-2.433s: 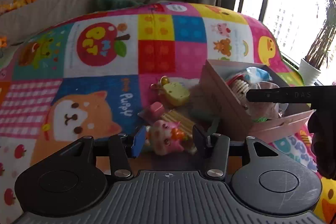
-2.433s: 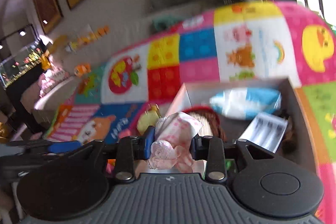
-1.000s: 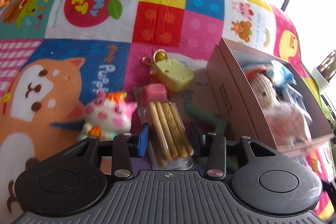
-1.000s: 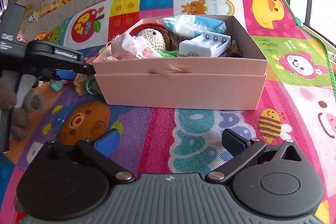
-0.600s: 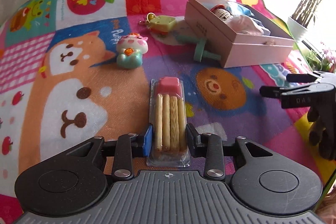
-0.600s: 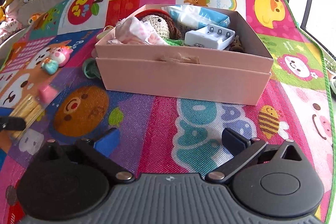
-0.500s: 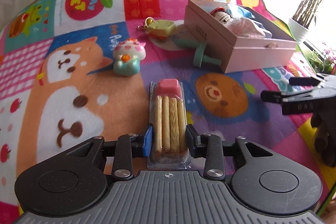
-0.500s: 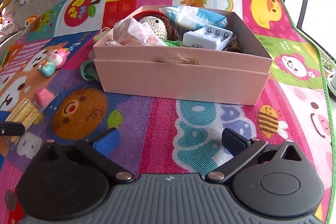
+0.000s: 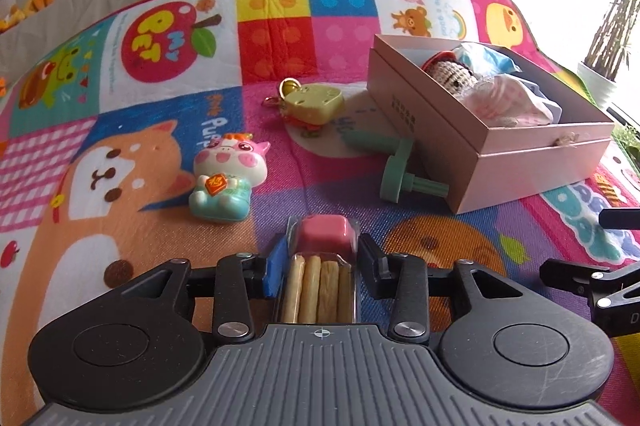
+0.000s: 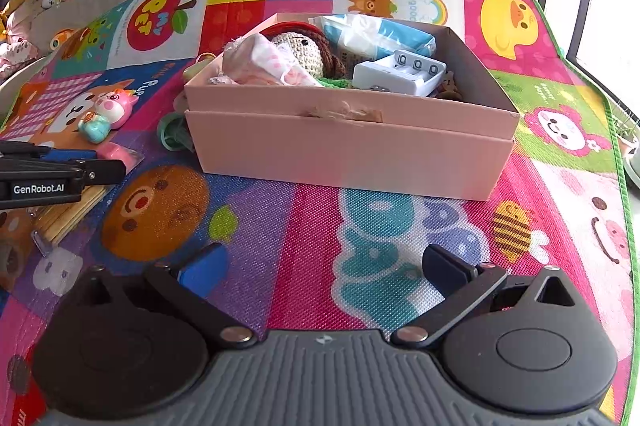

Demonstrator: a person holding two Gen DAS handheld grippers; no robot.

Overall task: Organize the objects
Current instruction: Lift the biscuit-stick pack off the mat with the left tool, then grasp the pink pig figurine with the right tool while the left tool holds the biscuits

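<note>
My left gripper (image 9: 320, 262) is shut on a clear snack pack of biscuit sticks with a pink dip cup (image 9: 320, 258) and holds it over the mat; the pack also shows in the right wrist view (image 10: 72, 206). A pink cardboard box (image 9: 520, 162) (image 10: 348, 142) stands on the mat to the right, holding a crochet doll (image 10: 300, 46), a pink cloth (image 10: 260, 62), a blue-white packet (image 10: 372, 32) and a white charger (image 10: 400, 72). My right gripper (image 10: 320, 266) is open and empty, in front of the box.
On the colourful play mat (image 9: 280, 26) lie a pink pig toy (image 9: 228, 178), a yellow cheese keychain (image 9: 312, 102) and a green plastic piece (image 9: 400, 170) next to the box. A potted plant (image 9: 604, 66) stands past the mat's right edge.
My left gripper has moved forward toward the toys and box with the snack pack held in it. The right gripper stays open and has come slightly closer to the box.
</note>
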